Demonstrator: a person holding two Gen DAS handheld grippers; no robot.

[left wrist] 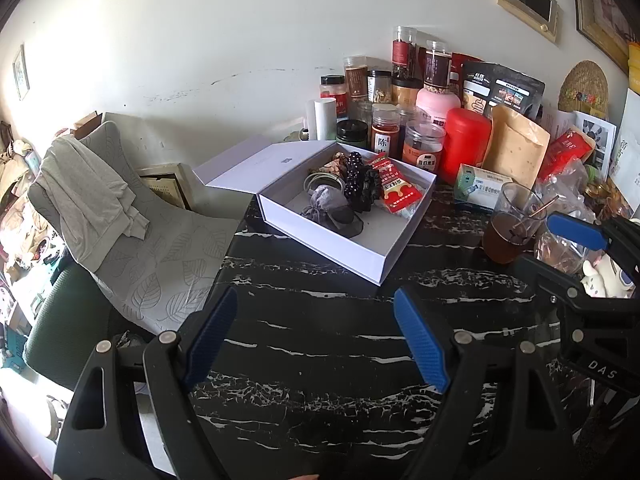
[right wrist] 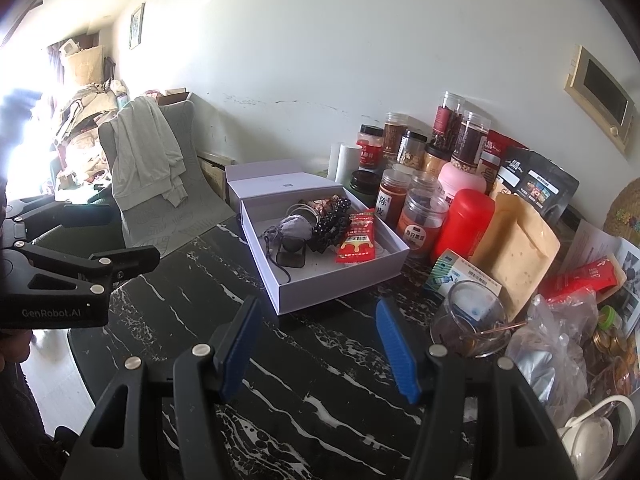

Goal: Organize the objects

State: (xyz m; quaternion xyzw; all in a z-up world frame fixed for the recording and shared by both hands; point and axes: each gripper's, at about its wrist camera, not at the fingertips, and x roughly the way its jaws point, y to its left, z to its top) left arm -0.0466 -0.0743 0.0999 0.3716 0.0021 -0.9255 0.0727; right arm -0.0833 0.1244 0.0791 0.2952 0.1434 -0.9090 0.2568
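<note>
Left cam first: my left gripper (left wrist: 316,336) is spread wide with nothing between the blue pads, just hanging over the black marble table (left wrist: 320,360). Straight ahead of it, past the fingertips, sits the open white box (left wrist: 360,252), lid flipped back on the far-left side. Inside there's a grey pouch (left wrist: 326,202), black beaded hair ties (left wrist: 354,178) and a red snack packet (left wrist: 394,188). My right gripper (left wrist: 576,236) pokes in from the right, near the glass of brown drink (left wrist: 508,232).

Right cam: right gripper (right wrist: 318,348) is wide open too, holding nothing. The box (right wrist: 304,296) is just ahead, slightly left of centre. The glass (right wrist: 468,320) is close off my right finger, and the jars (right wrist: 424,220) crowd behind it. The left gripper (right wrist: 120,268) shows off to the left, can't read its jaws from here.
</note>
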